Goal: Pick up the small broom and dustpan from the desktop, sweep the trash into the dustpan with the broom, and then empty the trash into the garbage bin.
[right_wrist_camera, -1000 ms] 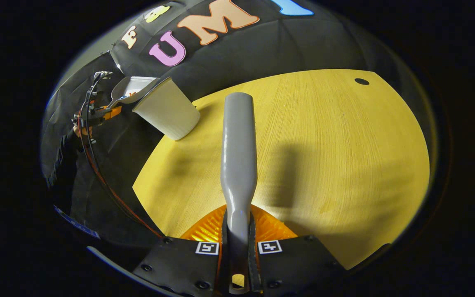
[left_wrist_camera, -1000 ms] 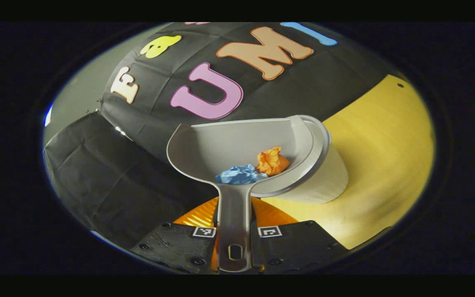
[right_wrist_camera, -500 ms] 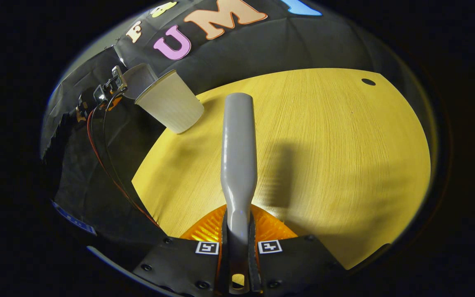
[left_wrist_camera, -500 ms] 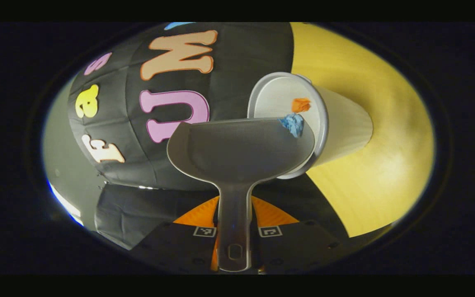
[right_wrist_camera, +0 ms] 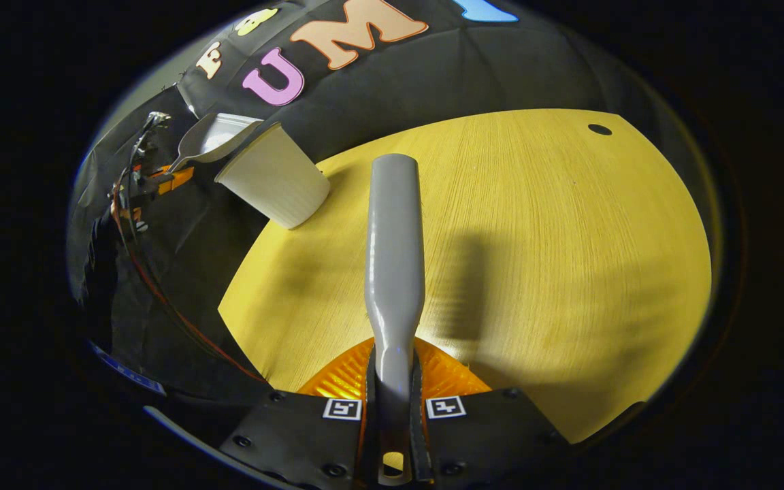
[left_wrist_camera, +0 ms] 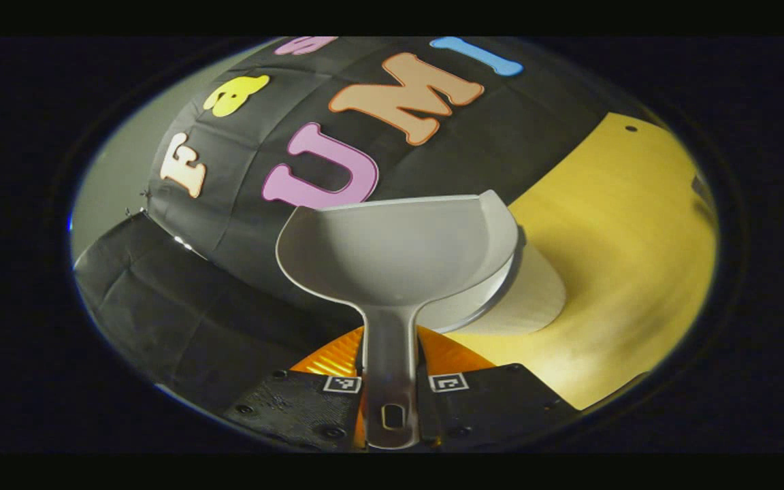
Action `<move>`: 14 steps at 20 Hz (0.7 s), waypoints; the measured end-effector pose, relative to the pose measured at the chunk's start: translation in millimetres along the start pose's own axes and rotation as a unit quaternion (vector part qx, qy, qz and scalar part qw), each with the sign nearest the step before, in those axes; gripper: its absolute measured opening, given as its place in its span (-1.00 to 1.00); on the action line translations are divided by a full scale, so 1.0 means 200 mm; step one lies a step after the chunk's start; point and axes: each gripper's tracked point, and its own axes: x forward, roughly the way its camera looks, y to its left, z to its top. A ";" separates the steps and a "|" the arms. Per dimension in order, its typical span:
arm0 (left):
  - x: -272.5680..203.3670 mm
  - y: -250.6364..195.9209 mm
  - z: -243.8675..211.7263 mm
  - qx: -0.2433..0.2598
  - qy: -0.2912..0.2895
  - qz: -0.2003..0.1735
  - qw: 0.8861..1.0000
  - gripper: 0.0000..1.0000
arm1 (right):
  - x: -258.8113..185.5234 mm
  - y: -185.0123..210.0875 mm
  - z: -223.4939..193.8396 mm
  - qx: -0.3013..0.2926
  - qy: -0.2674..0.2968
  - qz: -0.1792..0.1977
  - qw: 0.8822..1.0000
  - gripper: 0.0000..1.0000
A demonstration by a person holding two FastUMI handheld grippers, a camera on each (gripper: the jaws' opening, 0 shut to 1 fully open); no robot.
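Observation:
In the left gripper view my left gripper (left_wrist_camera: 392, 391) is shut on the handle of the grey dustpan (left_wrist_camera: 395, 248), whose pan is level and holds nothing. Just behind and under the pan stands the pale garbage bin (left_wrist_camera: 535, 299) at the table's edge. In the right gripper view my right gripper (right_wrist_camera: 392, 408) is shut on the grey broom (right_wrist_camera: 393, 252), which points out over the table; its bristles are hidden. Far left in that view the dustpan (right_wrist_camera: 211, 139) hovers over the garbage bin (right_wrist_camera: 273, 180), with the left gripper (right_wrist_camera: 160, 180) behind it.
The yellow wooden table (right_wrist_camera: 535, 258) spreads under the broom, with a small dark hole (right_wrist_camera: 598, 129) near its far corner. Its left edge (right_wrist_camera: 235, 306) drops off beside the bin. Red cables (right_wrist_camera: 154, 286) hang from the other gripper.
A second ago the dustpan held blue and orange paper balls. It tipped over the bin, the balls fell in, and it has swung back level, now bare. The broom stayed put.

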 end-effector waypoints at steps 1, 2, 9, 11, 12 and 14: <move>-0.02 -0.06 0.04 -0.036 -0.010 -0.019 0.999 -0.50 | -0.01 0.00 0.01 -0.001 -0.006 -0.004 1.000 -0.60; -0.07 -0.14 0.06 -0.068 -0.015 -0.039 0.997 -0.58 | -0.02 0.01 0.02 -0.001 -0.011 -0.005 1.000 -0.60; -0.37 -0.79 0.24 -0.266 -0.064 -0.178 0.945 -0.55 | -0.08 -0.02 0.05 0.038 -0.049 -0.052 0.997 -0.60; -0.43 -0.94 0.24 -0.271 -0.069 -0.189 0.941 -0.53 | -0.08 -0.04 0.08 0.048 -0.066 -0.081 0.993 -0.60; -0.46 -1.01 0.21 -0.267 -0.065 -0.194 0.942 -0.56 | -0.08 -0.06 0.09 0.053 -0.070 -0.097 0.991 -0.60; -0.49 -1.20 0.12 -0.261 -0.040 -0.214 0.941 -0.57 | -0.07 -0.08 0.09 0.060 -0.062 -0.123 0.989 -0.60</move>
